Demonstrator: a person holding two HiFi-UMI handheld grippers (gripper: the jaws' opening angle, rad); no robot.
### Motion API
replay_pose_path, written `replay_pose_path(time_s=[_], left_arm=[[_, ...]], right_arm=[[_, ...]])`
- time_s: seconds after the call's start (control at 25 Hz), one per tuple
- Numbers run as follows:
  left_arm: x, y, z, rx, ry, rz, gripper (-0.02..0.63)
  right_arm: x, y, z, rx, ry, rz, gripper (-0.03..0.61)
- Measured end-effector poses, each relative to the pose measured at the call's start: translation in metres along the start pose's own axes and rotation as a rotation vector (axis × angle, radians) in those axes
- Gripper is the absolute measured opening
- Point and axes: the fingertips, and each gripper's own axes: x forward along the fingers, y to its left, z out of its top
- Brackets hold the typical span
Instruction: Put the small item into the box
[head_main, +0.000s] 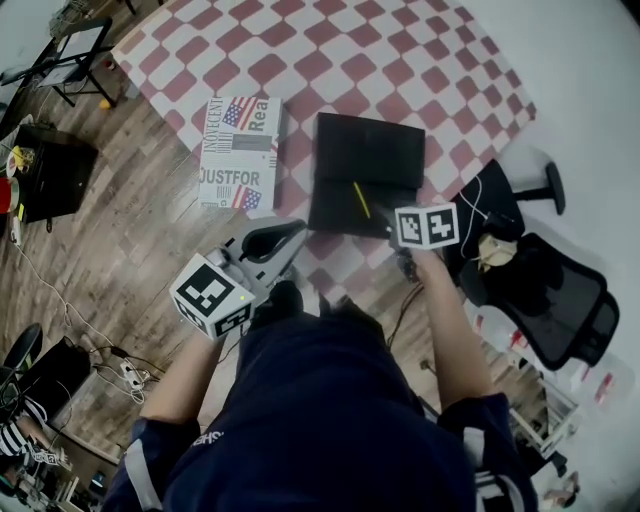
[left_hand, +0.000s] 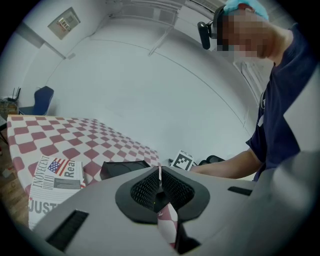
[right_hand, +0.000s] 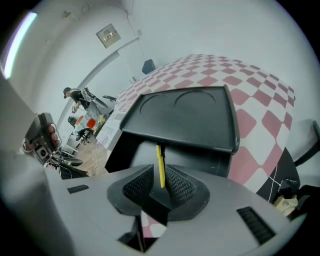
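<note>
The left tongs, pressed together and empty, hang at the near edge of the checked surface, near a newsprint-patterned box. At centre is an open black box. The right tongs are clamped on a yellow pen, its far end over the black box's near half.

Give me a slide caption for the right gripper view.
Right gripper clamps a slim yellow stick, pointing it toward the black box on checkered cloth.
</note>
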Motion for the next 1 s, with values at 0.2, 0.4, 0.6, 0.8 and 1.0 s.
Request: replay_pose_path(time_s=[0.2,0.4,0.6,0.8,1.0], left_arm=[[0.010,-0.017,0.016,0.057,0.003,-0.022,0.041],[0.019,-0.034,0.025,0.096,0.011,-0.026,0.041],[0.025,-0.053,0.029,0.125,0.017,-0.022,0.041],[0.028,-0.068,0.032,0.162,0.028,-0.018,0.041],[0.032,-0.079,0.035,0.195,0.032,-0.022,0.041]], right_arm=[[-0.053,0.019,0.009,-0.038,-0.164,0.064,0.058],[-0.105,0.040,0.015,-0.037,-0.331,0.174,0.038],[-0.158,0.055,0.025,-0.021,-0.513,0.276,0.028],[-0.207,0.076,0.035,-0.037,-0.669,0.377,0.025],[-0.231,0.087,0.032,-0.093,-0.730,0.374,0.020]])
